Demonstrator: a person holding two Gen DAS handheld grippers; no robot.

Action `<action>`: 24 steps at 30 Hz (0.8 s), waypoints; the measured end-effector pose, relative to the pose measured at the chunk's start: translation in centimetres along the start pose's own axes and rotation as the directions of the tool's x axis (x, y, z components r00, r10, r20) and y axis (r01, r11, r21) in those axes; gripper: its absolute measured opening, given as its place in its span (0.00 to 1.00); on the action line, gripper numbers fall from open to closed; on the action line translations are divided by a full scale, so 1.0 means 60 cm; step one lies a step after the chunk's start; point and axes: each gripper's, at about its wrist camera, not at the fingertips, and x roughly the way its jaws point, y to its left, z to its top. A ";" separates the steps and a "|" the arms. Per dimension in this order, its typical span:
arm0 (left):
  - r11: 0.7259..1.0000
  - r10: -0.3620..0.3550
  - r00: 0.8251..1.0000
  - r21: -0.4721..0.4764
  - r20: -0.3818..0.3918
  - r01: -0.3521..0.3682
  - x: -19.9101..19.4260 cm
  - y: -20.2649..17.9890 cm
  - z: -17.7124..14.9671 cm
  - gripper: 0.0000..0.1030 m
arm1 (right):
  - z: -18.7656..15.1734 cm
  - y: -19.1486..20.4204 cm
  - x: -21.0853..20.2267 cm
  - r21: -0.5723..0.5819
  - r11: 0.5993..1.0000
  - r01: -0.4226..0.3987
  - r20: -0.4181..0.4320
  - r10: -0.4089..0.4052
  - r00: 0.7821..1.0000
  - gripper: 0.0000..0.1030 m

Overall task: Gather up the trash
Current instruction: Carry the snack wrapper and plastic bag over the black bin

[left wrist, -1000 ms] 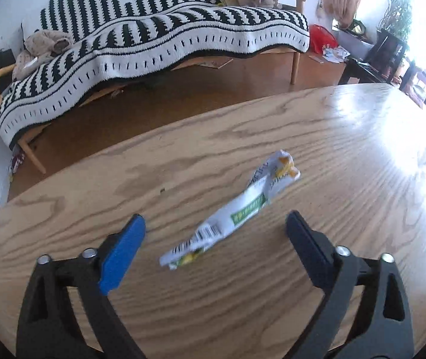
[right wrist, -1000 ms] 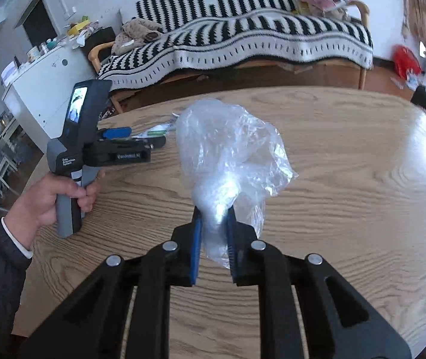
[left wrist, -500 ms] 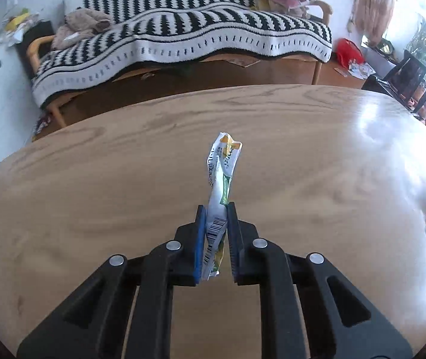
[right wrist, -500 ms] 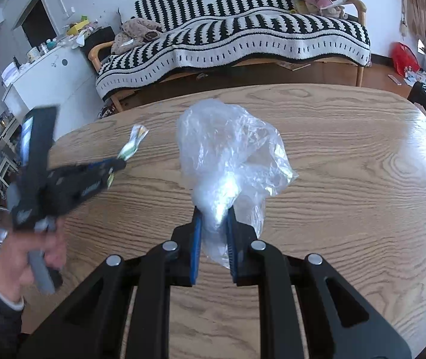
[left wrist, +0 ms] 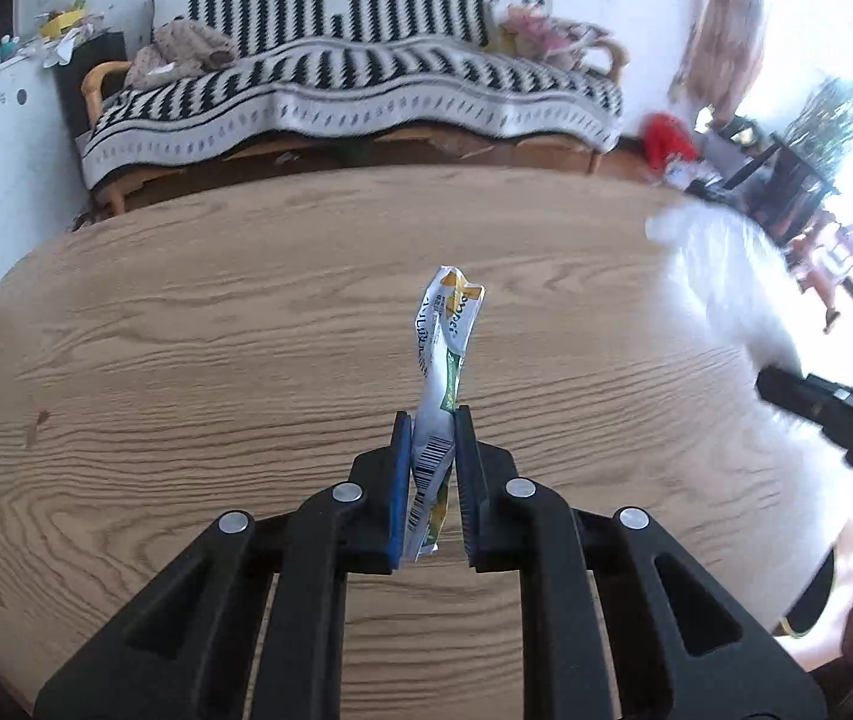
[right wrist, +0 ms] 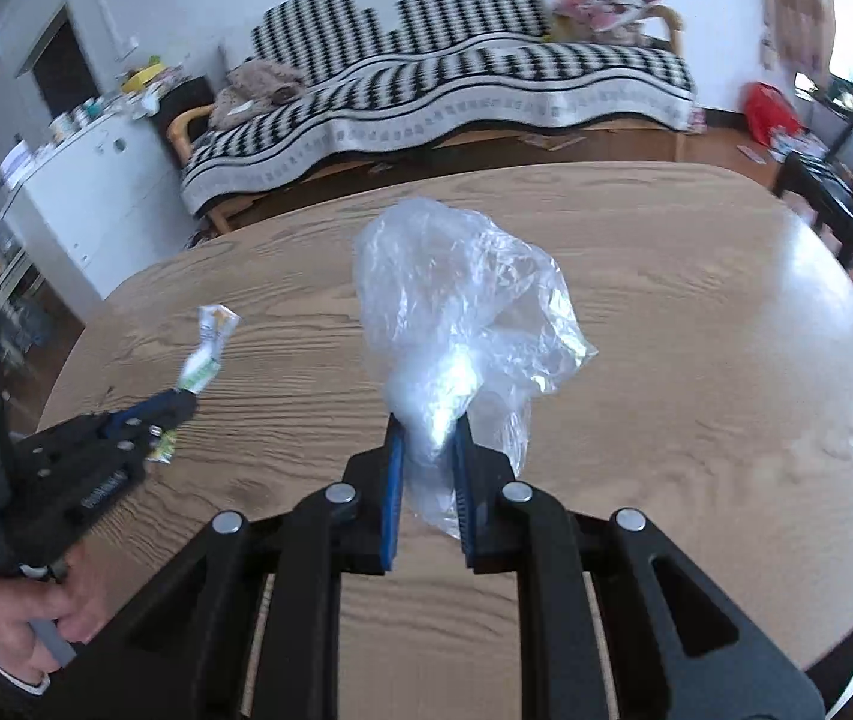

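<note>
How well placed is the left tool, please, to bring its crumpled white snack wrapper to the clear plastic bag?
Probably yes: the left tool grips the crumpled white snack wrapper, and only bare wooden table separates it from the clear plastic bag.

Both cameras sit right behind their own gripper fingers, tilted down across the wooden table [left wrist: 186,330] toward the striped sofa [left wrist: 354,84] at the far wall. The left view catches the right gripper [left wrist: 786,390] at its right edge (blurry), and the right view has the left gripper [right wrist: 183,405] low on its left. Table and sofa show in both.
</note>
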 end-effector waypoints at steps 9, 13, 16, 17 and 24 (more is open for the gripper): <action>0.965 -0.202 0.979 0.172 0.008 0.198 0.004 -0.182 -0.012 0.13 | -0.059 -0.222 -0.138 0.245 0.947 0.209 0.060 -0.229 0.971 0.15; 0.913 -0.313 0.949 0.260 -0.046 0.314 0.009 -0.306 -0.032 0.13 | -0.112 -0.345 -0.228 0.426 0.866 0.261 0.073 -0.320 0.945 0.15; 0.846 -0.405 0.907 0.329 -0.114 0.419 0.007 -0.420 -0.053 0.13 | -0.163 -0.428 -0.295 0.492 0.804 0.335 0.065 -0.418 0.906 0.15; 0.824 -0.428 0.893 0.349 -0.135 0.447 0.006 -0.457 -0.060 0.13 | -0.181 -0.458 -0.312 0.515 0.779 0.358 0.046 -0.442 0.896 0.15; 0.685 -0.477 0.835 0.480 -0.273 0.548 0.017 -0.681 -0.130 0.13 | -0.320 -0.590 -0.395 0.611 0.673 0.418 -0.045 -0.498 0.866 0.15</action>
